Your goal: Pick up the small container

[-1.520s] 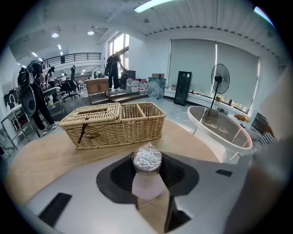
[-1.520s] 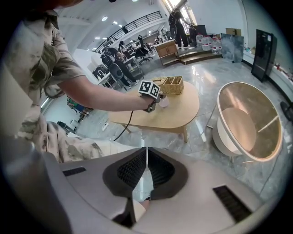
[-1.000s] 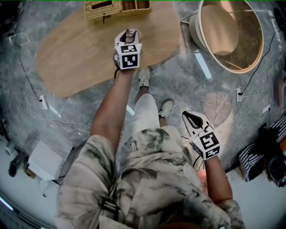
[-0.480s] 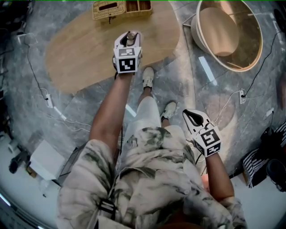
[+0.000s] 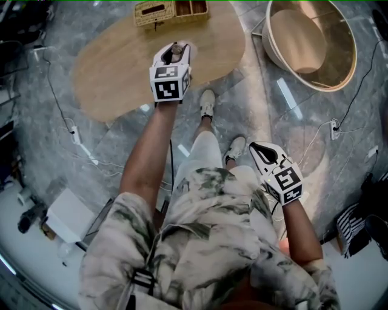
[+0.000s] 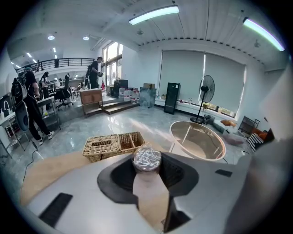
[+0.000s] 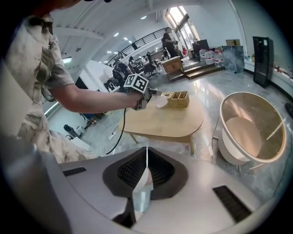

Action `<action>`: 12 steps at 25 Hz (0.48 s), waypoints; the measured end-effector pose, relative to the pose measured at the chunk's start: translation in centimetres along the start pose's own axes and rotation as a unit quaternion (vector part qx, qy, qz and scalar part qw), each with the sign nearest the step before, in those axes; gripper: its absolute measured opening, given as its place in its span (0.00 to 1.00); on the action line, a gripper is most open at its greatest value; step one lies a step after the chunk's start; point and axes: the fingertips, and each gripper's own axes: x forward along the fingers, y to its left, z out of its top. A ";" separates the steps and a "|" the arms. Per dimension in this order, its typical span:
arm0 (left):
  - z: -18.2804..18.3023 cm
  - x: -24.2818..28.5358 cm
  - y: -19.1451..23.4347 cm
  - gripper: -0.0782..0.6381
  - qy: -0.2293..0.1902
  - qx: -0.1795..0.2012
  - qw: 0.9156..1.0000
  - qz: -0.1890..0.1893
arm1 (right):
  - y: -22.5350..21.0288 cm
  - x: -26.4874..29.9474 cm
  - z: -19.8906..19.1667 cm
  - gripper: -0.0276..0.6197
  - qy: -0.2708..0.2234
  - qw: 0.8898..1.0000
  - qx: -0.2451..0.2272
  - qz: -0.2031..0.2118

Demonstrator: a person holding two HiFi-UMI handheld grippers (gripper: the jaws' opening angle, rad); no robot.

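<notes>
The small container point(image 5: 176, 49) is a round jar with a clear lid and pale bits inside. My left gripper point(image 5: 175, 53) is shut on it and holds it in the air above the near edge of the wooden table point(image 5: 121, 69). In the left gripper view the container point(image 6: 147, 158) sits between the dark pads, in front of the wicker basket point(image 6: 113, 145). My right gripper point(image 5: 262, 157) hangs shut and empty beside the person's right leg, its pads meeting in a thin line point(image 7: 146, 161). The right gripper view shows the left gripper point(image 7: 155, 99) over the table point(image 7: 165, 121).
A wicker basket point(image 5: 171, 10) stands at the table's far edge. A large round tub chair point(image 5: 312, 42) stands on the floor to the right. Cables and a power strip point(image 5: 75, 134) lie on the marble floor at left. People stand far off in the left gripper view.
The left gripper has risen off the table toward the camera with the container held in it. The right gripper has drifted a little up and right, still shut.
</notes>
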 end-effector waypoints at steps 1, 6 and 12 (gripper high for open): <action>0.2 -0.6 -0.2 0.31 -0.001 0.000 1.000 -0.002 | 0.3 -0.2 -0.1 0.09 -0.002 1.000 -0.001 0.002; 1.5 -3.3 -1.4 0.31 -0.002 0.003 1.000 -0.009 | 1.7 -1.5 -0.4 0.09 -0.010 1.000 -0.010 0.006; 2.4 -5.5 -2.3 0.31 -0.005 -0.005 1.000 -0.015 | 2.2 -2.3 -0.3 0.09 -0.021 1.000 -0.017 0.003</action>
